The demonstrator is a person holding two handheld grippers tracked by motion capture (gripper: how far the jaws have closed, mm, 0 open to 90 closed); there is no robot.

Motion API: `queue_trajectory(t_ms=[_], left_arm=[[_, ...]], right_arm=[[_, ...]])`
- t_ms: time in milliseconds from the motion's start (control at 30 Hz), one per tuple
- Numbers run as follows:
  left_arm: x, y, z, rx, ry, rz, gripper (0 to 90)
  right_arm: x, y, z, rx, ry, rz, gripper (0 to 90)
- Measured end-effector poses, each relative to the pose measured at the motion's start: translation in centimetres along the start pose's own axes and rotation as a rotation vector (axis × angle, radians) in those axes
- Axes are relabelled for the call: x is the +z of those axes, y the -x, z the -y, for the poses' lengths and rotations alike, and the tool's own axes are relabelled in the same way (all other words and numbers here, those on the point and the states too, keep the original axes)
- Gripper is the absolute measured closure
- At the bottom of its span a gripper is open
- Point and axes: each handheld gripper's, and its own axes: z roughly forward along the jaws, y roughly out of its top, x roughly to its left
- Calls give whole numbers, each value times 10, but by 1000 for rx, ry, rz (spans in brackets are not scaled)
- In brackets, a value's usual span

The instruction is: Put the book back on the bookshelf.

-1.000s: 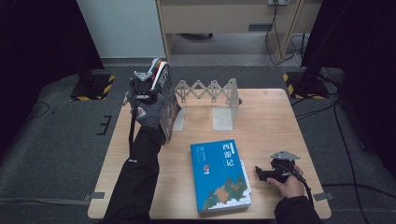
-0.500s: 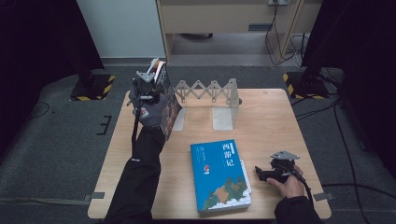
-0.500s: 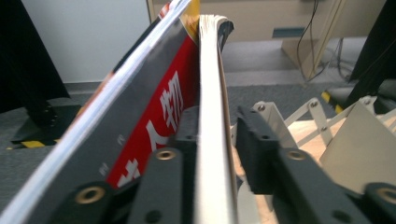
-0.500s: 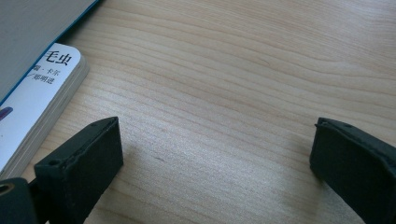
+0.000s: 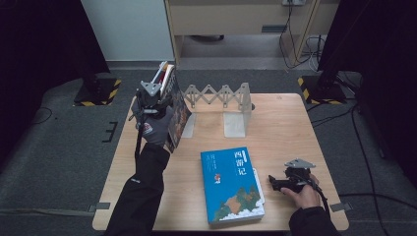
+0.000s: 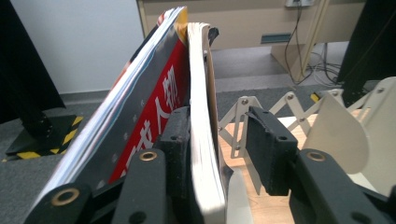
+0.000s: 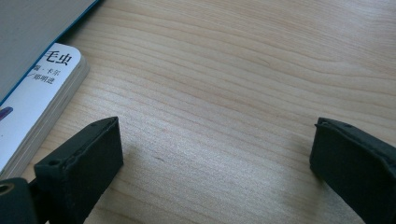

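Books (image 5: pixel 173 105) lean upright against the expanding rack's (image 5: pixel 221 96) left bookend at the table's (image 5: pixel 295 128) back-left; left gripper (image 6: pixel 219 154) fingers have just been opening, releasing them. Right gripper (image 7: pixel 212 163) rests wide open, empty.

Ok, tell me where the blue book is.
In the high view the blue book lies flat at the table's near edge, just left of the right hand-held gripper and nearer than the folding rack.

High view overhead; claw views close, sharing table (image 5: pixel 275 123)

Wooden table (image 5: pixel 295 128); blue book (image 5: pixel 231 184); bookend rack (image 5: pixel 221 96)
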Motion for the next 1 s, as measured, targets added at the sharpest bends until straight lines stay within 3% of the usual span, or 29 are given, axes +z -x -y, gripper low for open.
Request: queue_trajectory(t_ms=[267,567,733,867,1000], left_arm=[[-30,-9,-9,-9,59,9,542],[-69,-17,-12,-23,105,96,501],[-89,-23,-2,-48,99,156,467],[-100,-31,14,-75,78,209,449],[-108,-40,33,-100,52,244,413]], right_arm=[[0,0,0,0,2,1,29],[0,0,0,3,-2,3,27],[0,-1,0,6,0,8,37],[-2,-1,-3,13,-2,14,144],[-6,-2,-7,19,15,5,194]])
